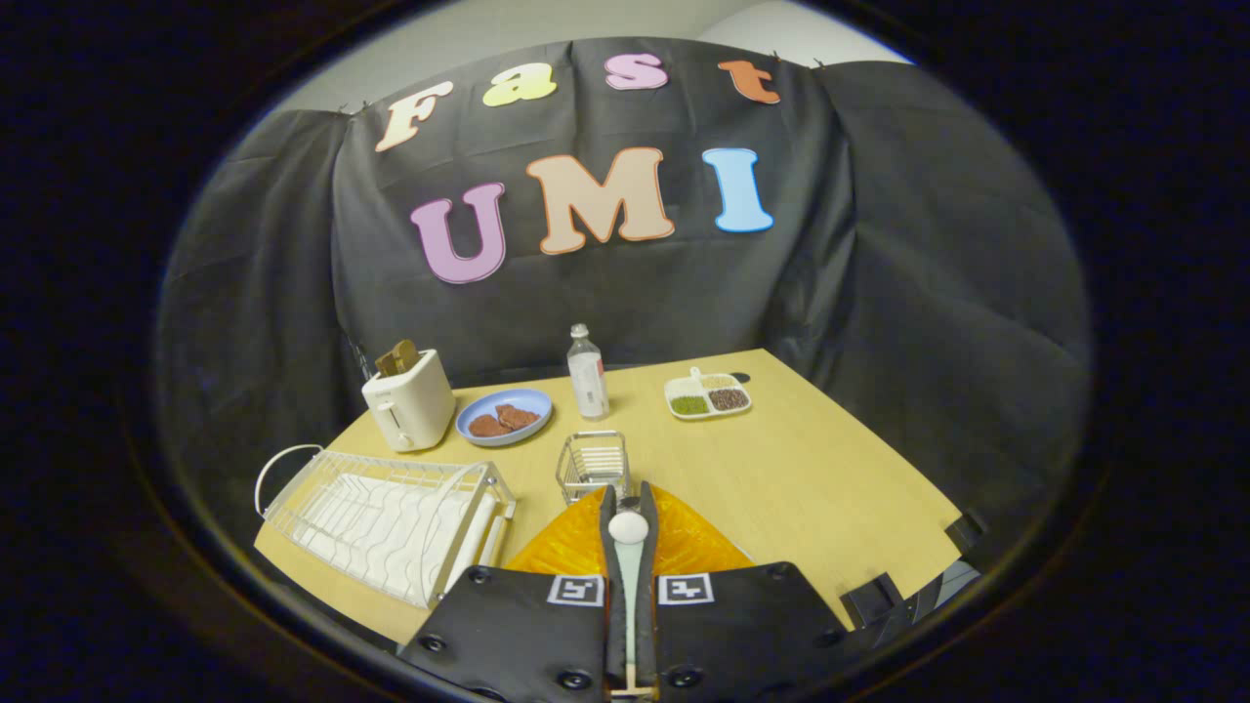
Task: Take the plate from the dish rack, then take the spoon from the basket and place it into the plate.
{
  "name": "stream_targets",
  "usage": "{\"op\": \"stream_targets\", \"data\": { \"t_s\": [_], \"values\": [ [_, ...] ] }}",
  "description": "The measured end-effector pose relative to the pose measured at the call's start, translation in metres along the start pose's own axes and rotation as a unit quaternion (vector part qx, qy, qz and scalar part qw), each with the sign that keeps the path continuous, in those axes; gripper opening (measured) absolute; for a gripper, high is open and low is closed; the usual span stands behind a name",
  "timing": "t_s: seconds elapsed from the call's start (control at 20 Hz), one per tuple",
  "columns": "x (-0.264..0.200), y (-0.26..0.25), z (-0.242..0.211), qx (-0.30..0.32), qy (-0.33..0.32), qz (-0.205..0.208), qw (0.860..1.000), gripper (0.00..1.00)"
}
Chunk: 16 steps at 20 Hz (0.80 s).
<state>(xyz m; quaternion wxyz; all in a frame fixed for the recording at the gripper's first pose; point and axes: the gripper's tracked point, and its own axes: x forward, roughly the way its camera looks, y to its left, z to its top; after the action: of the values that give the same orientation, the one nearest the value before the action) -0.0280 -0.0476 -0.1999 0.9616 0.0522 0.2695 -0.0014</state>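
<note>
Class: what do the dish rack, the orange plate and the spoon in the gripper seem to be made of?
Dish rack: thin white bars, likely coated metal wire. Plate: translucent, glossy orange, probably plastic or glass. Spoon, gripped between the gripper fingers: pale, smooth, matte; ceramic or plastic, hard to tell.

The basket (593, 463) is standing just beyond the plate (684, 542), the rack (386, 522) is crowding the near left, and bare table (830, 478) is lying open on the right (a tray (708, 394) is sitting farther back).
</note>
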Motion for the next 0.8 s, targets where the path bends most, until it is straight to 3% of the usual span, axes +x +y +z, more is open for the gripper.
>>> {"op": "stream_targets", "data": {
  "t_s": [0.8],
  "values": [
    [0.002,-0.016,-0.079,0.0,0.085,-0.004,0.996,0.06]
  ]
}}
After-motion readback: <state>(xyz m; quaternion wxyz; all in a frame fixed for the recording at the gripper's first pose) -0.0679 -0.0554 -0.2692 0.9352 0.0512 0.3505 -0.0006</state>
